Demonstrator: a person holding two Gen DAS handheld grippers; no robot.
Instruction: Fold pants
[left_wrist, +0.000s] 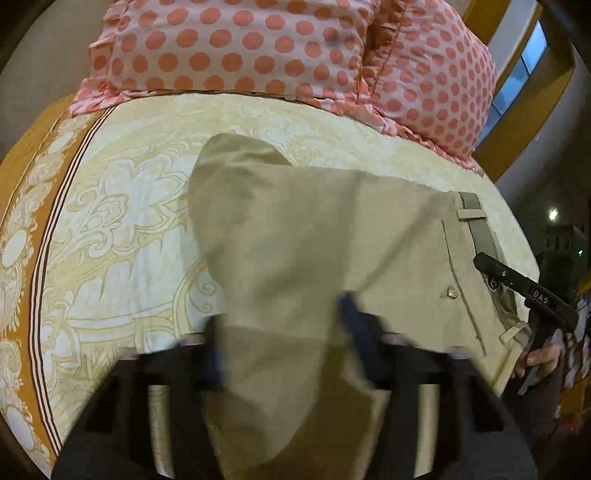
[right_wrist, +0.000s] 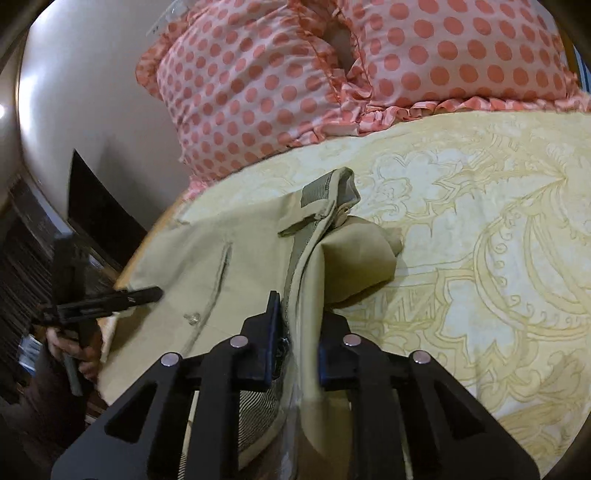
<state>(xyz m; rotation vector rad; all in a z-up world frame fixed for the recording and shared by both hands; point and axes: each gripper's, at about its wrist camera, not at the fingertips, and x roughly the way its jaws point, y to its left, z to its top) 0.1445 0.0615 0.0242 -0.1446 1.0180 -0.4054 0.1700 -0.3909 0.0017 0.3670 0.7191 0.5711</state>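
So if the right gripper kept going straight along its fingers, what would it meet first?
Probably the bunched khaki pants it already grips at the waistband, then the patterned bedspread; the polka-dot pillows lie beyond. Depth is uncertain.

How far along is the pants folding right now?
Early stage. The pants lie on the bed, waist end flat with its button showing. In hand: left tongs lift a fold of fabric, right tongs pinch the waistband. Left: lay the fold flat and fold it compact.
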